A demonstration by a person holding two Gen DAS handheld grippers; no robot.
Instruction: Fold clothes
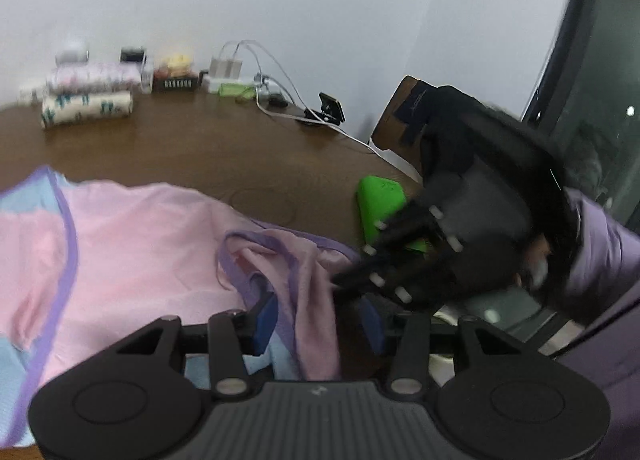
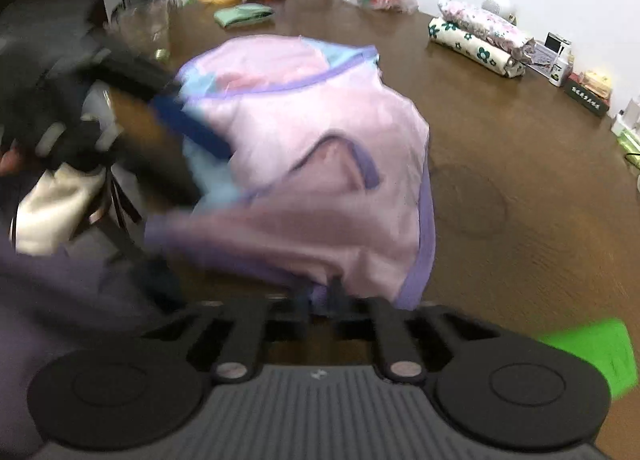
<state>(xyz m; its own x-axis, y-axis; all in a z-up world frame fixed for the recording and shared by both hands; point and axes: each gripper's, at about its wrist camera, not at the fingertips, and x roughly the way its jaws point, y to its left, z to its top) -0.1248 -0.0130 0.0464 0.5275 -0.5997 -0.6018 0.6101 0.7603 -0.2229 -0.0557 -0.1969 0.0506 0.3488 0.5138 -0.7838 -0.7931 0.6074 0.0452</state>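
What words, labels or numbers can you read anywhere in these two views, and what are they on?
No text can be read in either view.
Dark box at the far edge of the brown wooden table: a row of pale marks, too blurred to read.
Small white bottle beside it: a dark label, too small to read.
Green flat case: faint marks, unreadable.

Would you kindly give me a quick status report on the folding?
Left gripper open, pink garment draped between its fingers. Right gripper shut on the garment's purple hem. Green case beside the garment on the table.
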